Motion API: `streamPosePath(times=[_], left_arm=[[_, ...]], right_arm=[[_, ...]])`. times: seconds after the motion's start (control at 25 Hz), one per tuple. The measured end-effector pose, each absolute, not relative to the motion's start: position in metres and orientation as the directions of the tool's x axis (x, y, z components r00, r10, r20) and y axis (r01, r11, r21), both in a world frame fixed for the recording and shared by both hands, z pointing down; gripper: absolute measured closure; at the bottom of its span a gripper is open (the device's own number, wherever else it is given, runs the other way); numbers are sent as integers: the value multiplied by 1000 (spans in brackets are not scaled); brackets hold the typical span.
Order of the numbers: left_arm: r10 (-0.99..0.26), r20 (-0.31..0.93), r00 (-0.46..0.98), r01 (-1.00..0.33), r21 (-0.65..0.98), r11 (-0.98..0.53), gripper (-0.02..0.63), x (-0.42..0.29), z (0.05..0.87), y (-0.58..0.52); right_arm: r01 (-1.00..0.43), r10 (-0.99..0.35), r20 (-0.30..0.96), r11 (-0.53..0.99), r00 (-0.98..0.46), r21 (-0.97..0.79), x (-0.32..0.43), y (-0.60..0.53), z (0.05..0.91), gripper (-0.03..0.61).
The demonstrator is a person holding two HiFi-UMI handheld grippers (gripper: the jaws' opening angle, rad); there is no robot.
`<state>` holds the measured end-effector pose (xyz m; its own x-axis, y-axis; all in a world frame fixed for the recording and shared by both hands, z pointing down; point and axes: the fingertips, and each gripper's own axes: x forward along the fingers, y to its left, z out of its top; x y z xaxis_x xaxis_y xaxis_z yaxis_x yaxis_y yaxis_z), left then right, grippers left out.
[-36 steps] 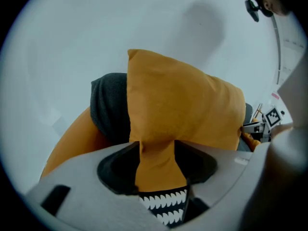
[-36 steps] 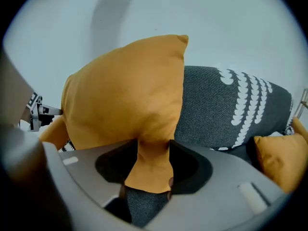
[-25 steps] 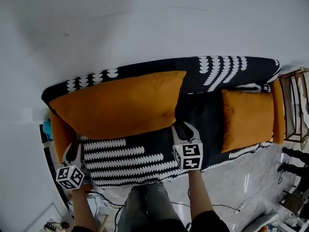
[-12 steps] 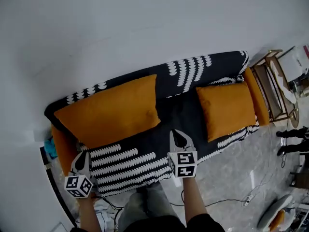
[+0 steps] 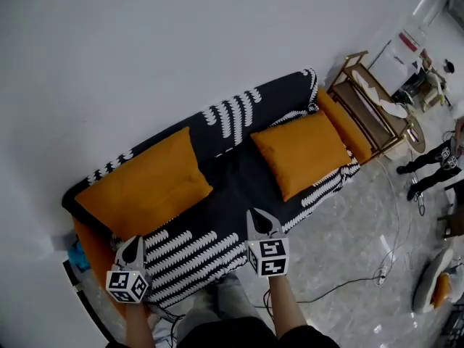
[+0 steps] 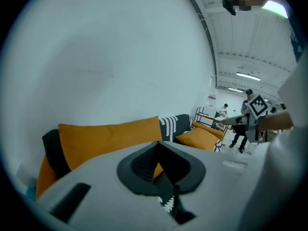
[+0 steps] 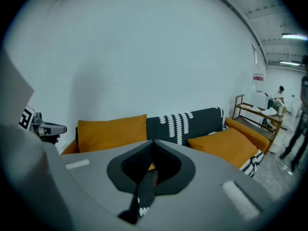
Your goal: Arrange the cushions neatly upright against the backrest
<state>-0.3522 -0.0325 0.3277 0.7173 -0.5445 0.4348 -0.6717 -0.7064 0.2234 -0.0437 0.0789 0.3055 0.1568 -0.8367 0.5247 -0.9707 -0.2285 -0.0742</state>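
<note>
Orange cushion [image 5: 301, 153] is seen flat at the sofa's [image 5: 196, 249] right end, up-right of the nearer right tongs [image 5: 257, 220]; left tongs [image 5: 132, 249] are farther. Both are closed, empty.

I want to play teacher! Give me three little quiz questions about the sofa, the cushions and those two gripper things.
1. True or false: the left gripper and the right gripper are both shut and hold nothing.
2. How many orange cushions lie or stand on the sofa?
3. Which one stands upright against the backrest? A: the big cushion. B: the small cushion. C: both.

Key: 1 true, the jaws have just closed on nothing; 2 two; 3 A, the small one lies on the seat.
</note>
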Motion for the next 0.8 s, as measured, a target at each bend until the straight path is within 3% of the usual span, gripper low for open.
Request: streamPosePath(times=[0.36,0.8], left_arm=[[-373,390,842,-476,212,-854,614,-239,292,13],[-122,351,928,-187,157,-970,614,-45,245,114]], right_arm=[[-907,-812,472,-417,344,-57,29,190,258,571],[-710,-663,438,-700,607,-77,151,385,226,571]])
